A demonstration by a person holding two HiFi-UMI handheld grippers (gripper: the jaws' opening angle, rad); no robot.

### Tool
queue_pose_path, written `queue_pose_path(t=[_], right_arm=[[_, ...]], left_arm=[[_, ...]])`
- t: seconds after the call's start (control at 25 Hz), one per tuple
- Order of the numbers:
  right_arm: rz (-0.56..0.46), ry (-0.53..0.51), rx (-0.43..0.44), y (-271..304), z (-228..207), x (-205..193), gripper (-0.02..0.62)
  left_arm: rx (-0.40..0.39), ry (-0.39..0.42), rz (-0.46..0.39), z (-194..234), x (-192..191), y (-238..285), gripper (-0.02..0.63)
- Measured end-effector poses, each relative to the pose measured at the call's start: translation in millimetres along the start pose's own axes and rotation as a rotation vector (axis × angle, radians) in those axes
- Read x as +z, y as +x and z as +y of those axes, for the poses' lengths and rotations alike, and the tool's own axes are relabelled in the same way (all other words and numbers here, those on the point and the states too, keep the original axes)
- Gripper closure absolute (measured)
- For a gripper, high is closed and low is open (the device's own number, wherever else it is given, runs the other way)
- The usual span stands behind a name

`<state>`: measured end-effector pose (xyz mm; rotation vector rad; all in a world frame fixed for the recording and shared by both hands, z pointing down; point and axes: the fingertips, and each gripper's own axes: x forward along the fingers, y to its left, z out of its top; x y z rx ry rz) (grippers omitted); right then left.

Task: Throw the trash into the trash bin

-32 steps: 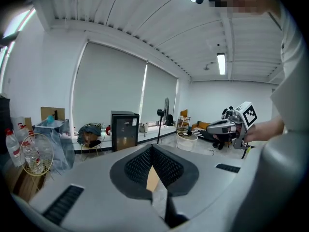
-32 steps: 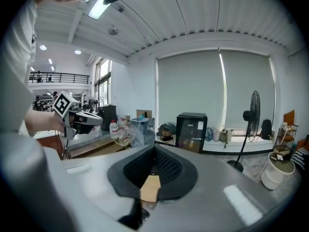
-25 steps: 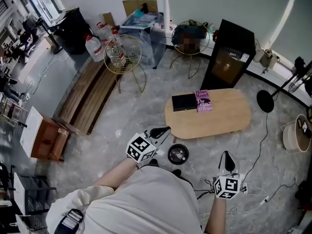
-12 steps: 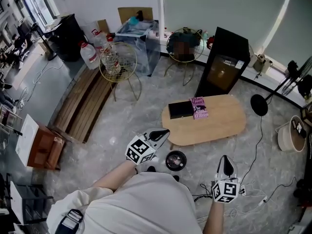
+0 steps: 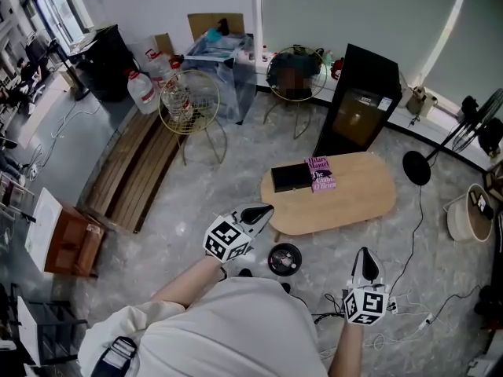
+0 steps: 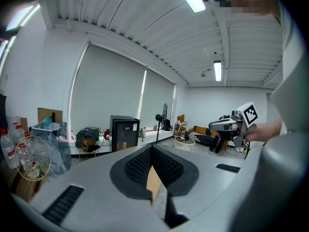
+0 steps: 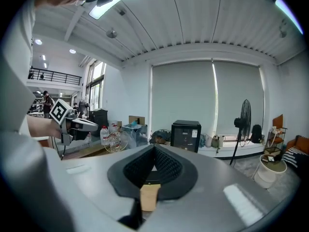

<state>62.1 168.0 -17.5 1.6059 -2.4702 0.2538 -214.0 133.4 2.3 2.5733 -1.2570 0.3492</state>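
Note:
My left gripper (image 5: 256, 214) is held level above the floor, just left of a small black round bin (image 5: 284, 258). Its jaws are shut with nothing between them. My right gripper (image 5: 365, 260) hovers right of that bin, jaws together and empty. In the left gripper view the dark pads of the left gripper (image 6: 152, 149) meet, and the right gripper (image 6: 231, 124) shows at the right. In the right gripper view the pads of the right gripper (image 7: 154, 150) also meet, and the left gripper (image 7: 77, 123) shows at the left. I see no piece of trash in either gripper.
An oval wooden table (image 5: 354, 199) ahead carries a black box (image 5: 289, 177) and a pink book (image 5: 321, 173). Behind it stands a black cabinet (image 5: 357, 100). Wire stools (image 5: 189, 93), water bottles and a slatted bench (image 5: 130, 167) are at the left; a white bucket (image 5: 464, 218) and cables are at the right.
The head view has drifted slightly, so the table and cabinet sit a little further left. Both grippers stay shut and keep nearly the same places.

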Motion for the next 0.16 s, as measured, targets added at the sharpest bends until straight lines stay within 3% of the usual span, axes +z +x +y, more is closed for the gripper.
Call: queue_pose_path(t=[0.16], right_arm=[[0.0, -0.001, -0.003, -0.4, -3.3, -0.4, 0.584]], left_arm=[[0.003, -0.01, -0.008, -0.2, -0.1, 1.5, 0.6]])
